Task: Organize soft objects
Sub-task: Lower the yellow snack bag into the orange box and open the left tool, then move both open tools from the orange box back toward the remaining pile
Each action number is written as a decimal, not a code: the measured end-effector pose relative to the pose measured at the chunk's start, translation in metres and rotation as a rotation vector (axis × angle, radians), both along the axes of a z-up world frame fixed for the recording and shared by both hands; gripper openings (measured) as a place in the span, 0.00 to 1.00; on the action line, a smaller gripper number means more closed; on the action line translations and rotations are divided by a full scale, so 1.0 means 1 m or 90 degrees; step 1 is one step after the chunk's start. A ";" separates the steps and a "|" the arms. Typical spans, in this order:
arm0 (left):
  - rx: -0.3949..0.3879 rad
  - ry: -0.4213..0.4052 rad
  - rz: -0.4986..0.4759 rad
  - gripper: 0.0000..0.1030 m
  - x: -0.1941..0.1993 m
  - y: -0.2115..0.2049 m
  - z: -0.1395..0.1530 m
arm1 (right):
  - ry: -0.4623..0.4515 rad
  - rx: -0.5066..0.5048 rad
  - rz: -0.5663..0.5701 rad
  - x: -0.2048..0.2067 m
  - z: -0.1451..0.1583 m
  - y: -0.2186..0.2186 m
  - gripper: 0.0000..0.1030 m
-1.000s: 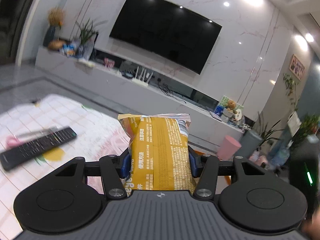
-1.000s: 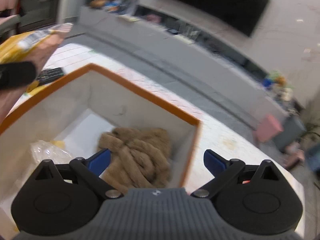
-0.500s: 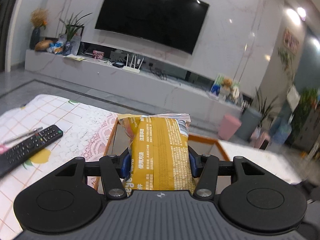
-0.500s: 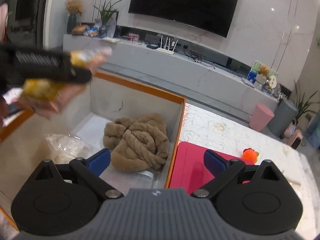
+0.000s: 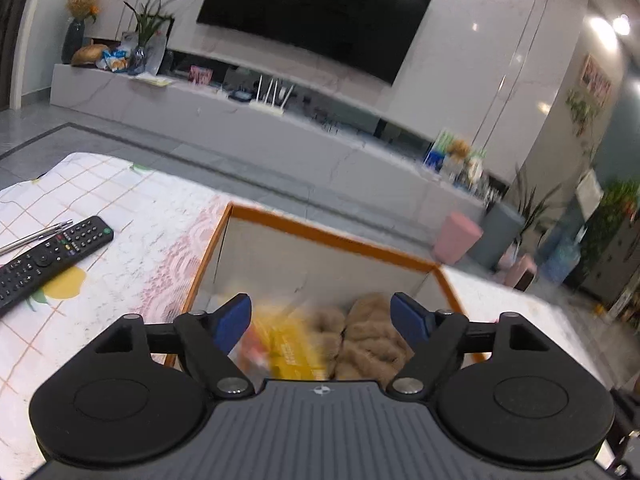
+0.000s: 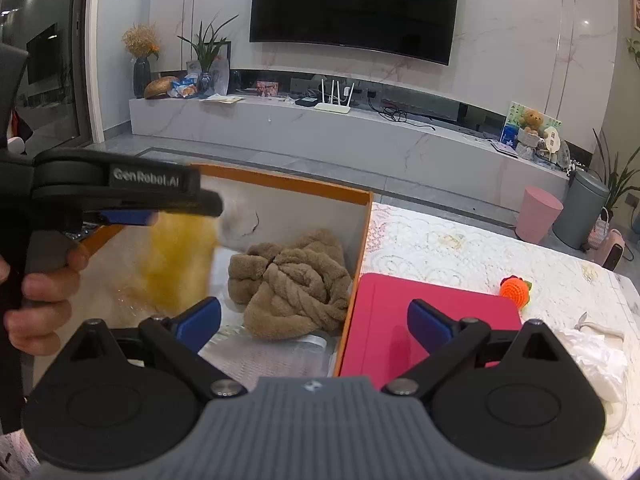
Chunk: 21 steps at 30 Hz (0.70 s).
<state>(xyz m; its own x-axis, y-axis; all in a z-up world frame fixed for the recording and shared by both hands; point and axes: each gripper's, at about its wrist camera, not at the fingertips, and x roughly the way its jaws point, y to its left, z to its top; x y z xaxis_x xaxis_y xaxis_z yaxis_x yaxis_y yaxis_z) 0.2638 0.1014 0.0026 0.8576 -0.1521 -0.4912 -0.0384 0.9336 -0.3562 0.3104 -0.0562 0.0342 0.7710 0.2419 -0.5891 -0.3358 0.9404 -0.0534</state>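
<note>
An orange-rimmed white box [image 5: 332,236] [image 6: 304,184] holds a brown plush bundle [image 5: 372,336] [image 6: 292,284]. My left gripper [image 5: 320,318] is open above the box; from the right wrist view it shows at the left [image 6: 132,196]. The yellow snack bag [image 5: 292,348] [image 6: 180,260] is blurred, free of the jaws, dropping into the box beside the plush. My right gripper [image 6: 314,326] is open and empty, over the box's right wall and a red mat [image 6: 424,312]. A clear plastic bag [image 6: 124,300] lies in the box's left part.
A black remote [image 5: 48,260] and a pen [image 5: 36,236] lie on the tablecloth left of the box. An orange knitted toy [image 6: 514,286] and white crumpled material [image 6: 592,360] lie right of the red mat. A TV console stands beyond the table.
My left gripper has opened and let go of the yellow snack bag, which now falls into the box. The right gripper has stayed open and nearly still.
</note>
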 end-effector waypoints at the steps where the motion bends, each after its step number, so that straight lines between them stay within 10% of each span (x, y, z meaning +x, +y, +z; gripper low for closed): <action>1: 0.001 -0.006 0.012 0.91 -0.003 0.000 0.001 | 0.001 0.000 0.001 -0.001 0.000 0.000 0.95; 21: 0.006 -0.060 -0.035 0.92 -0.026 0.014 0.029 | 0.027 0.028 0.010 -0.015 0.004 0.004 0.95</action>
<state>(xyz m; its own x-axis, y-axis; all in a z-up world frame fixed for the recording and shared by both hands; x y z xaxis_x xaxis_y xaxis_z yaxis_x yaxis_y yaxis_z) 0.2378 0.1151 0.0312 0.8907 -0.1967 -0.4099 0.0469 0.9365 -0.3476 0.2954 -0.0517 0.0384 0.7413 0.2807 -0.6097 -0.3523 0.9359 0.0025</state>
